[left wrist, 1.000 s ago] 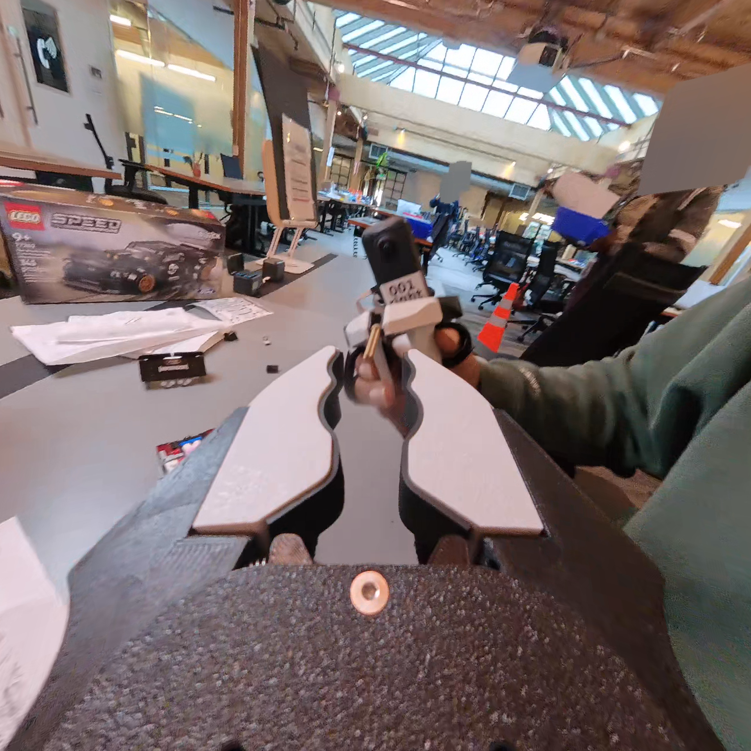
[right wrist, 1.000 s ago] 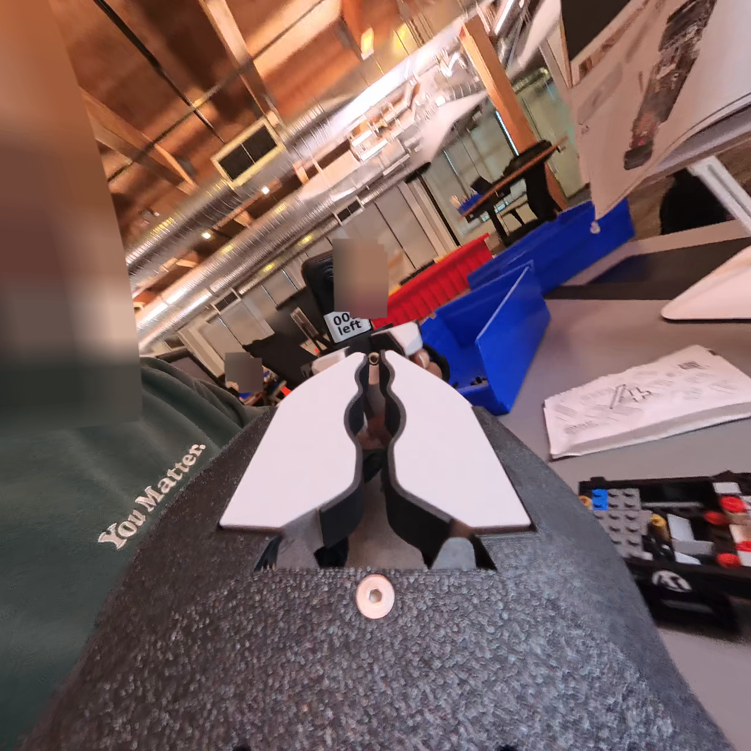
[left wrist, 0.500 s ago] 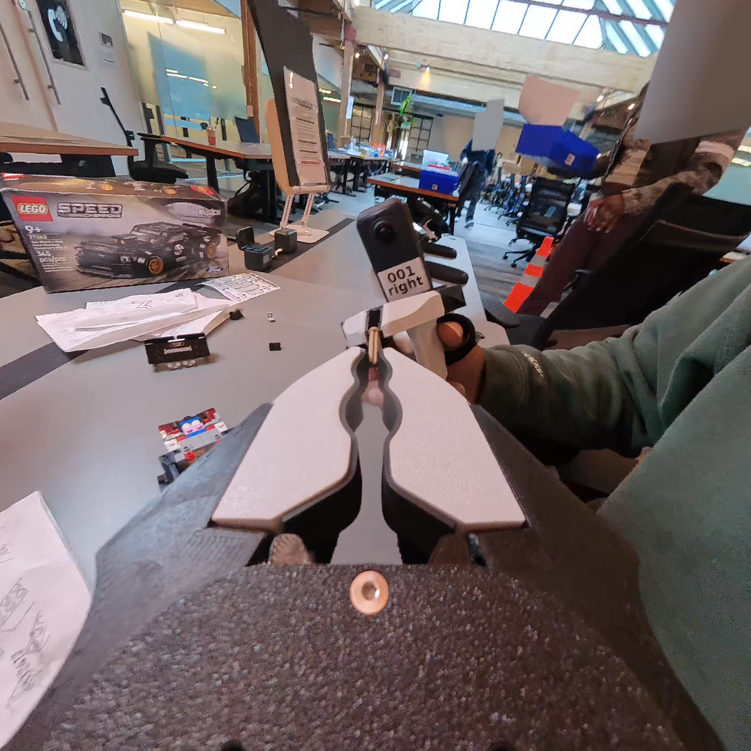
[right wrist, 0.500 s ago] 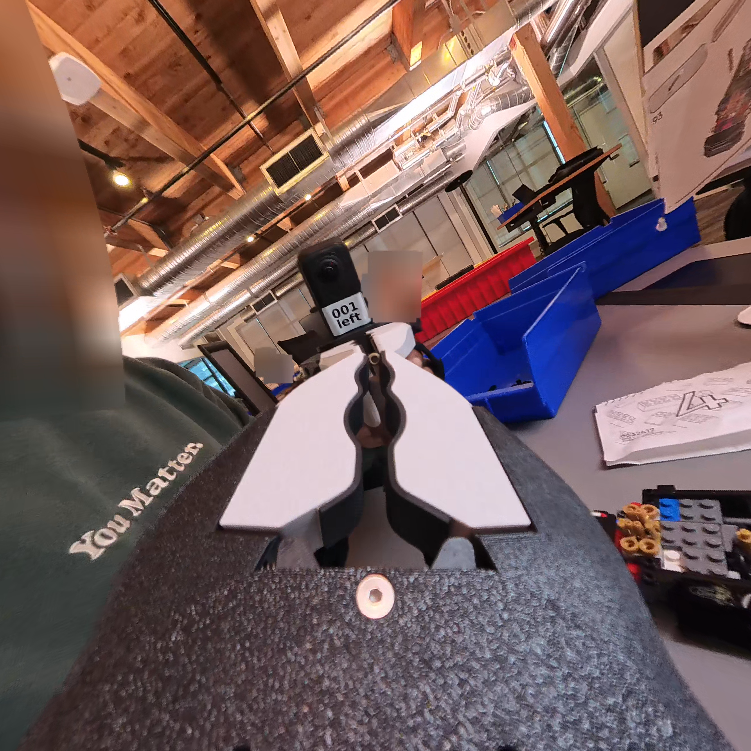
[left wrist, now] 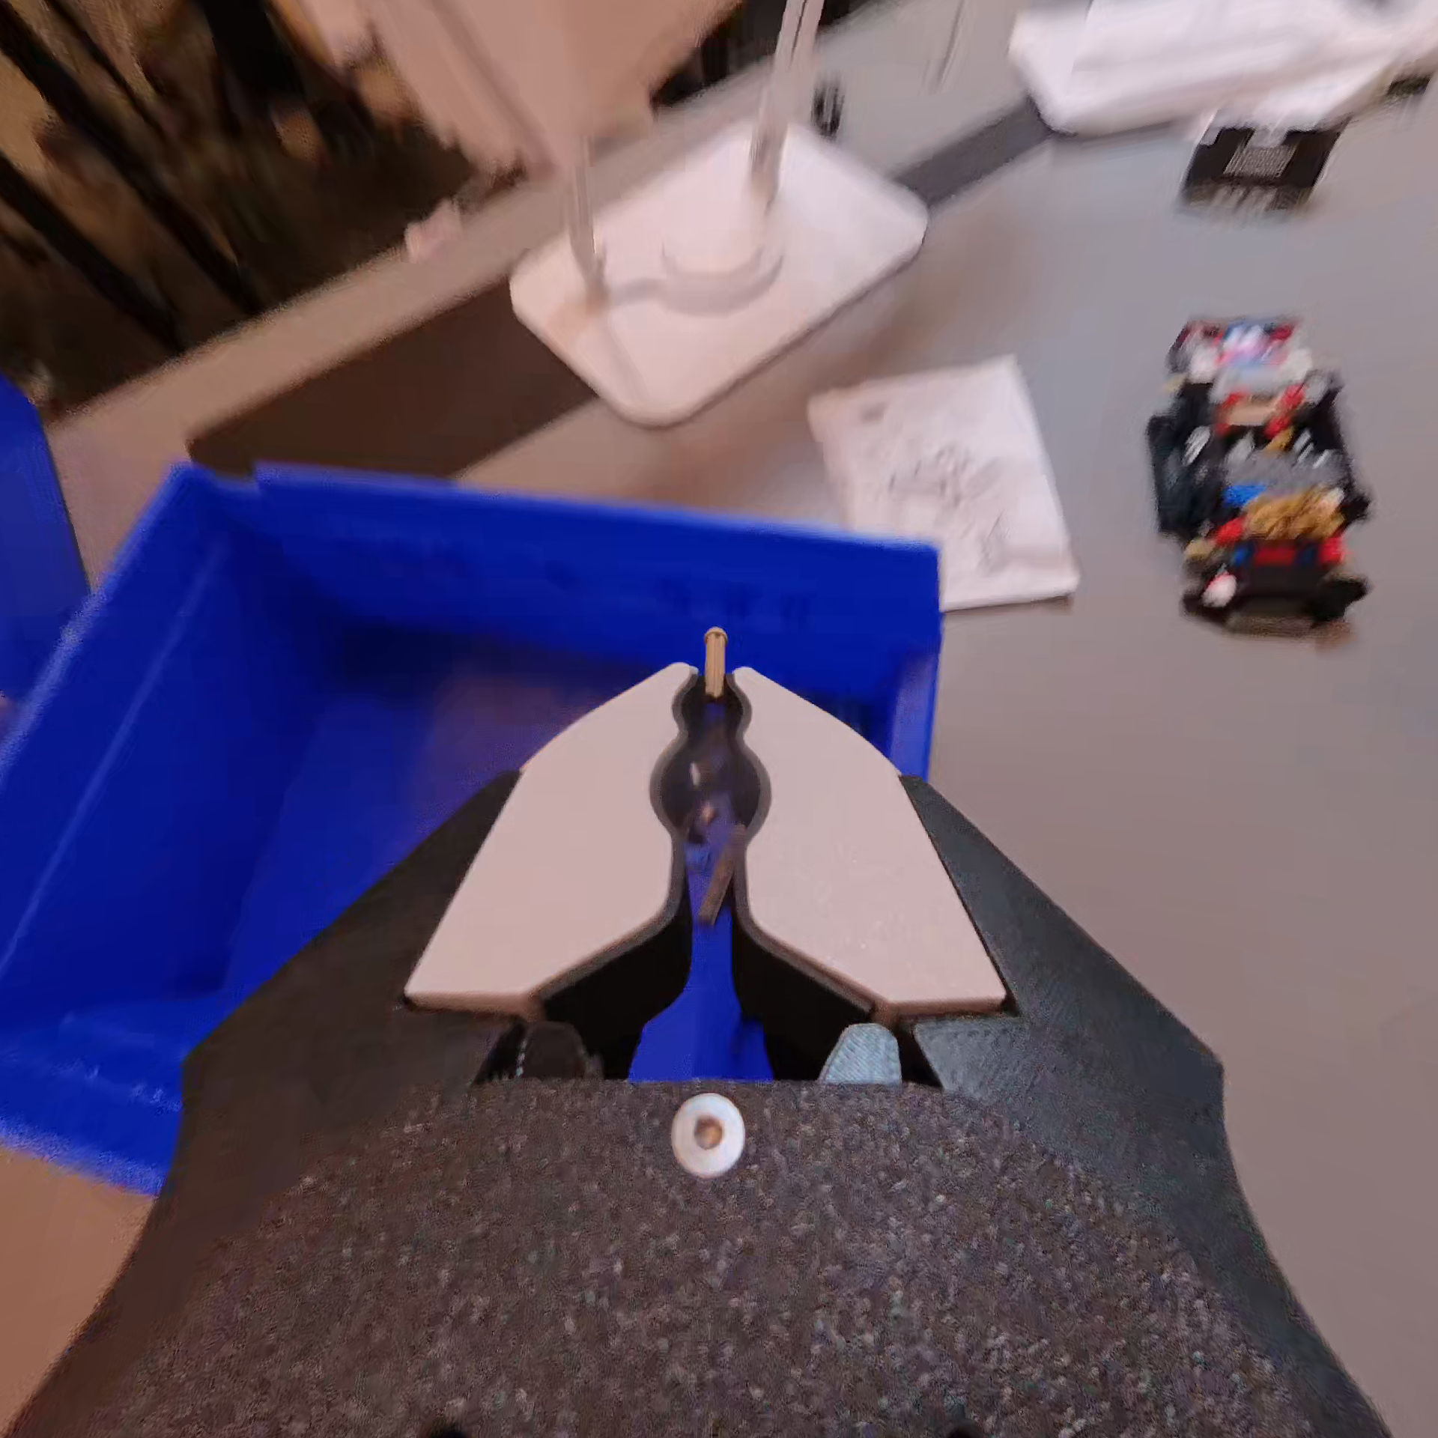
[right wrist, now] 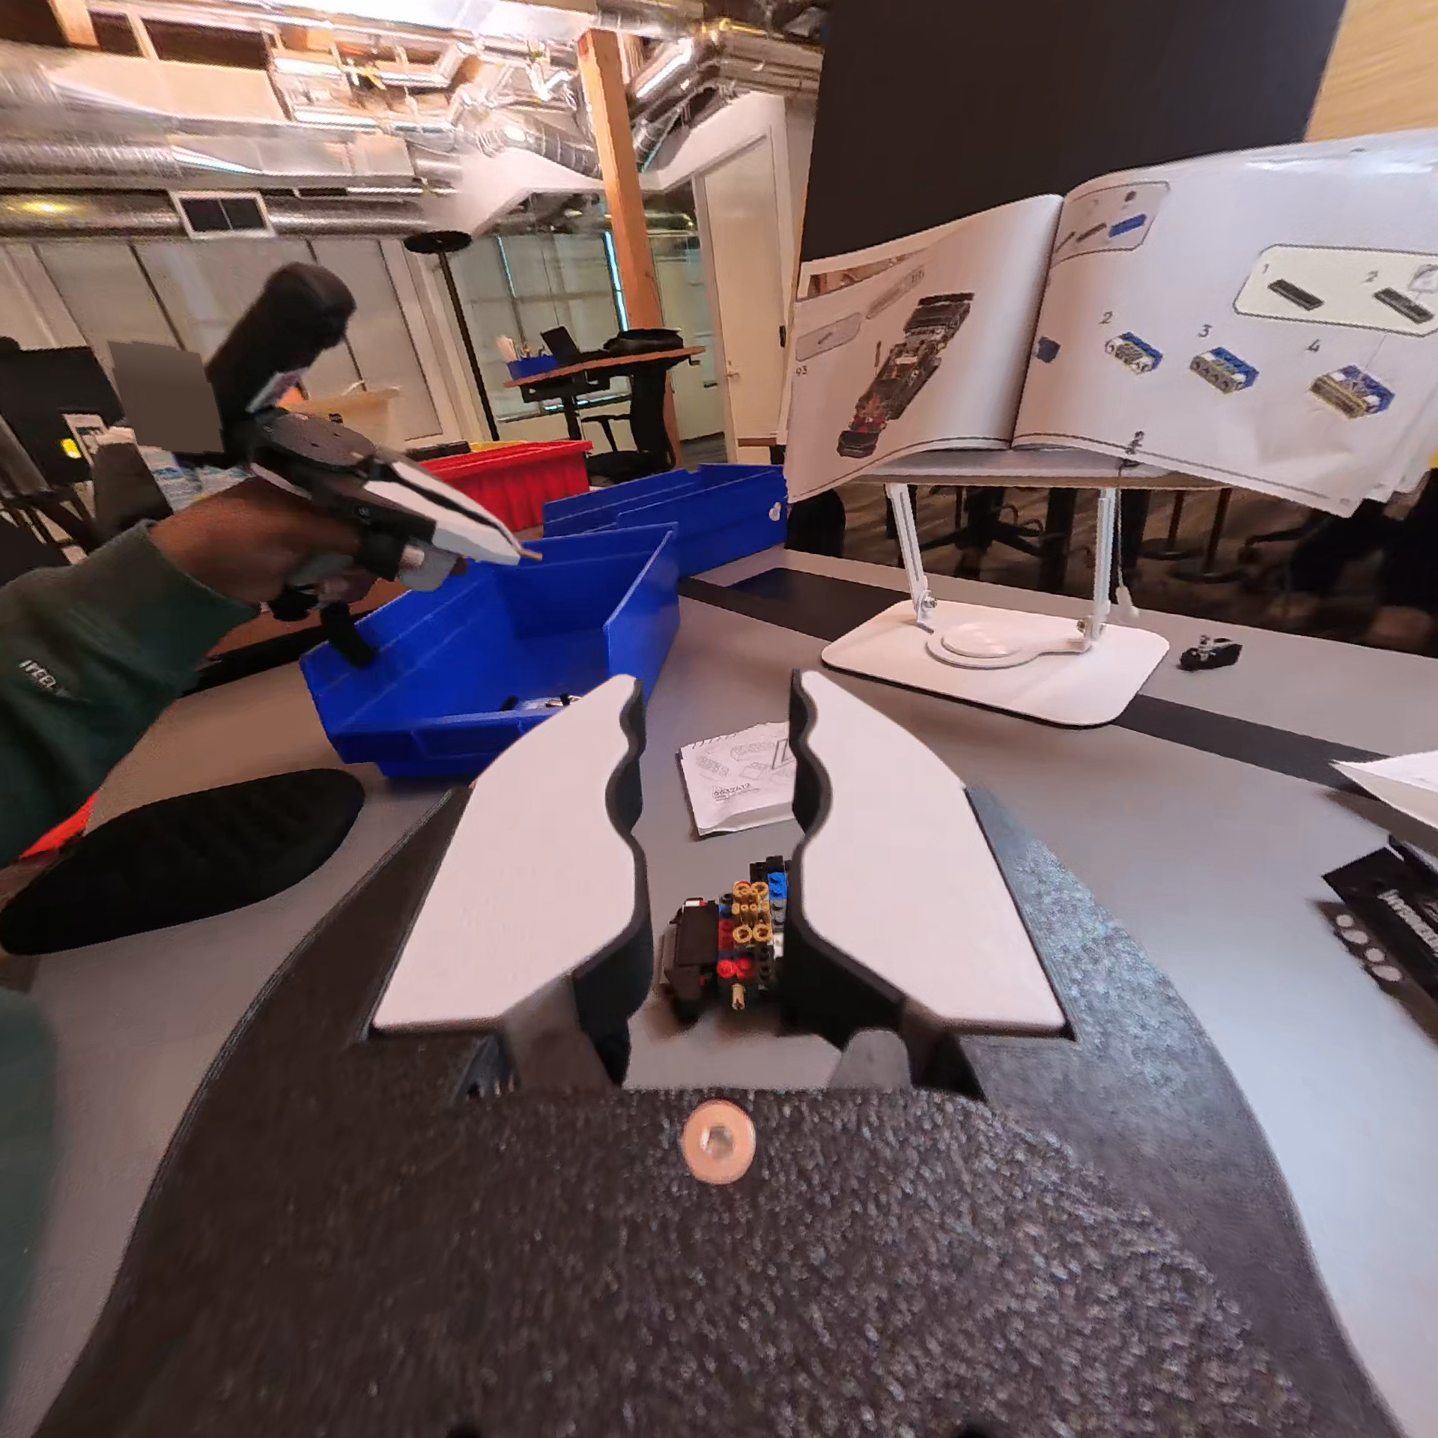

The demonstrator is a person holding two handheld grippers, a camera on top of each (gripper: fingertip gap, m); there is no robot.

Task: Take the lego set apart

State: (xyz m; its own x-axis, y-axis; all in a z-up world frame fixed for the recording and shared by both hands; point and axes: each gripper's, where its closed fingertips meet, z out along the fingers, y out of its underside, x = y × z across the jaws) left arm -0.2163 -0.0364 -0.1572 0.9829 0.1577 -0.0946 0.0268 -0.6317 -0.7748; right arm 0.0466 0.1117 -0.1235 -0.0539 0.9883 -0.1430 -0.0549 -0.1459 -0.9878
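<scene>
The left gripper [left wrist: 712, 671] is pinched tight on a thin tan pin [left wrist: 713, 652], whose tip pokes out past the fingertips. It hangs over the open blue bin [left wrist: 327, 700], tilted down toward the inside. The left wrist view is blurred, so what lies in the bin is hard to tell; a few small dark bits show through the gap between the fingers.

In the right wrist view that gripper sits at far left, held in a hand [right wrist: 257, 537] with a green sleeve [right wrist: 85, 669], with the pin at its tip above the bin.

The right gripper [right wrist: 716, 685] is spread wide and holds nothing. It hovers over the grey table [right wrist: 1167, 840], and the lego set [right wrist: 731, 941] lies on the table between its fingers, seen below them: a small black chassis with red, blue and tan parts on top.

Just past the set lies a white paper bag [right wrist: 735, 786]. Farther right a white stand [right wrist: 996, 661] holds an open booklet [right wrist: 1089, 327]. A black card [right wrist: 1393, 918] lies at the right edge. More bins, blue and red, stand behind the near one
</scene>
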